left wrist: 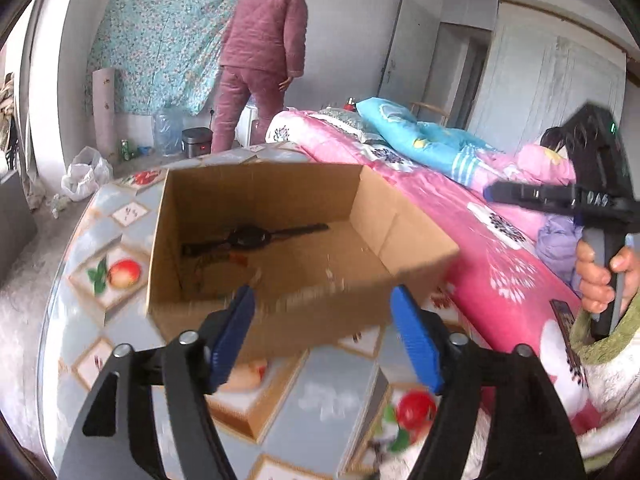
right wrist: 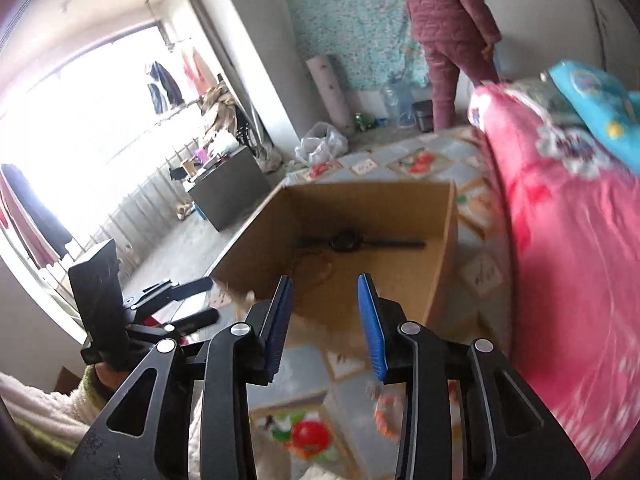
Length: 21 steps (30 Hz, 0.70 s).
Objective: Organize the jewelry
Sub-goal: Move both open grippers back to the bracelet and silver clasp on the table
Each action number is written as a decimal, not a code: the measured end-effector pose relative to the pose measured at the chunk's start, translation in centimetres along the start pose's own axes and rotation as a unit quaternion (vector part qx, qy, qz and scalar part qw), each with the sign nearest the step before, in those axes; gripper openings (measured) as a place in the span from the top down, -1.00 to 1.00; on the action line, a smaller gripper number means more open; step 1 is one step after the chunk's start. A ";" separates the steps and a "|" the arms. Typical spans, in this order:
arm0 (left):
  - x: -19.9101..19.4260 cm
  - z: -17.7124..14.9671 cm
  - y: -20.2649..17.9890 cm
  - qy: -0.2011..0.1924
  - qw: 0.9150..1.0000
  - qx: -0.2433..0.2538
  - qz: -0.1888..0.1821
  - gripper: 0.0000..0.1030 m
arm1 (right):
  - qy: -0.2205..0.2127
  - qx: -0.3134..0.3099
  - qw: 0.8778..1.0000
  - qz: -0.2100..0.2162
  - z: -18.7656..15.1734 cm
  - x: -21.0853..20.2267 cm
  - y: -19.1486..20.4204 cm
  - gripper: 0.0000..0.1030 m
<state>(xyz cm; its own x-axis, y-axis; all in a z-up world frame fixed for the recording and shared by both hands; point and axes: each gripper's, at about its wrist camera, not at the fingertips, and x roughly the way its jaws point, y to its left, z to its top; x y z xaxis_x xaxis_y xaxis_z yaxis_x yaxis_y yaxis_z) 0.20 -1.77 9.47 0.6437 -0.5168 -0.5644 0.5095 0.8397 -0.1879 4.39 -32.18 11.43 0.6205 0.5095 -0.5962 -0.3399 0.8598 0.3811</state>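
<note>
Left claw (left wrist: 322, 320) stood wide apart, nothing between the blue pads (left wrist: 236, 332), hovering over the table (left wrist: 80, 240) just short of the near wall of the cardboard box (left wrist: 280, 184). Right claw (right wrist: 326, 316) was part-open, also empty, aimed at the same box from the bed side.

Inside the box, on the floor toward the far wall, lay a black watch (left wrist: 250, 238) w/ strap stretched flat. Just nearer than it, a thin dark chain or cord (right wrist: 316, 264), too blurred to say which. On the table nr its near edge, below the right claw, lay an orange-pink beaded bracelet (right wrist: 386, 416), outside the box. Judging by that, the job was only partly done.

Risks, as I read them:
- Both frames were smeared, so the hands were prob moving fast; a hurried reach could clip the box's near wall and shove it along the slick patterned cloth.
- The box sat nr the table's bed-side edge, beside the pink quilt (left wrist: 500, 248); a push could tip it that way.
- The bracelet was small and round-beaded; a pinch off-centre could roll it toward the near edge.
- Two claws heading for one box could knock together.

A person in a maroon quilted suit (left wrist: 264, 48) stood well apart by the far wall, no hazard.
</note>
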 end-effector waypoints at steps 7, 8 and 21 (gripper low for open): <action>2.3 -5.1 -0.3 0.051 0.998 -0.018 0.017 -0.50 | 0.080 0.025 0.996 -0.038 -6.6 5.6 -0.9 0.49; 2.7 -5.6 -0.4 0.059 0.998 -0.016 0.026 -0.50 | 0.086 0.009 0.995 -0.048 -6.9 6.5 -0.6 0.50; 6.7 -8.8 -2.4 0.103 0.990 0.044 0.082 -0.50 | 0.165 -0.103 0.973 -0.122 -7.7 13.9 -0.8 0.71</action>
<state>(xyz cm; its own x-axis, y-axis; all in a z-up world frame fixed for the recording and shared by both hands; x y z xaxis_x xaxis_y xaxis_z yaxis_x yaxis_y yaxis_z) -1.70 -5.79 -0.93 0.5958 -0.3228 -0.7354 0.4613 0.8871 -0.0156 7.81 -25.56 -2.63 0.4504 0.2432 -0.8590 -0.3665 0.9277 0.0705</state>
